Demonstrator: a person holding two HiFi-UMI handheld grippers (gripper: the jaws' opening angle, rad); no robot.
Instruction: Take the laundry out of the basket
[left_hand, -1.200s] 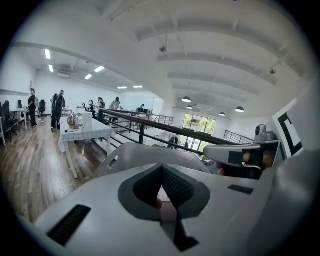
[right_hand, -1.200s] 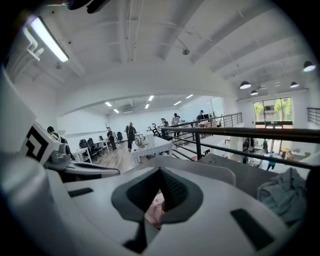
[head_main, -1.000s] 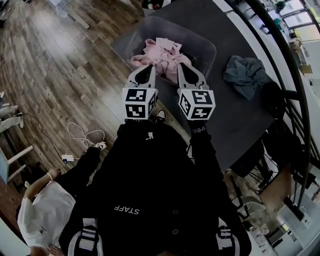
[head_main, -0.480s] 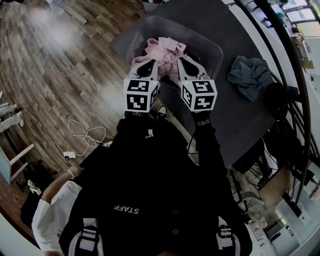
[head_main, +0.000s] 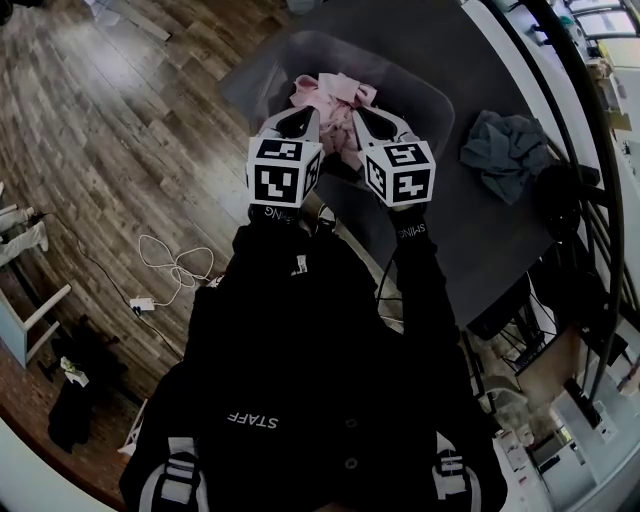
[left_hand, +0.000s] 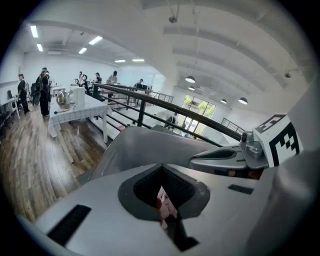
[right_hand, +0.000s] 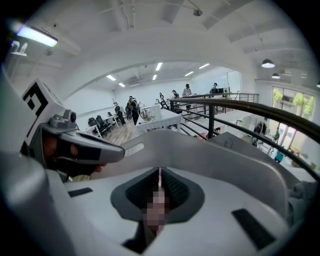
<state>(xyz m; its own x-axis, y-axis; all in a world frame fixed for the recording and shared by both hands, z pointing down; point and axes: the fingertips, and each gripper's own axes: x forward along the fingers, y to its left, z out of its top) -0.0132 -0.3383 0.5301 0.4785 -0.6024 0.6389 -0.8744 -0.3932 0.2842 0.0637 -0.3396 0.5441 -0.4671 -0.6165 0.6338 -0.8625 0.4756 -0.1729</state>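
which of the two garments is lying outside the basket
The grey-blue garment, crumpled on the dark table to the right of the basket. The other one, the pink garment, is inside the basket.

The basket (head_main: 438, 100) is open on top, its gray walls ringing the pink laundry (head_main: 335, 98) piled inside. Right of it the dark table (head_main: 440, 195) lies bare up to a crumpled gray-blue cloth (head_main: 505, 155), with a black railing (left_hand: 165, 106) beyond. On the left, the wooden floor (head_main: 120, 130) holds only a white cable (head_main: 175, 265).
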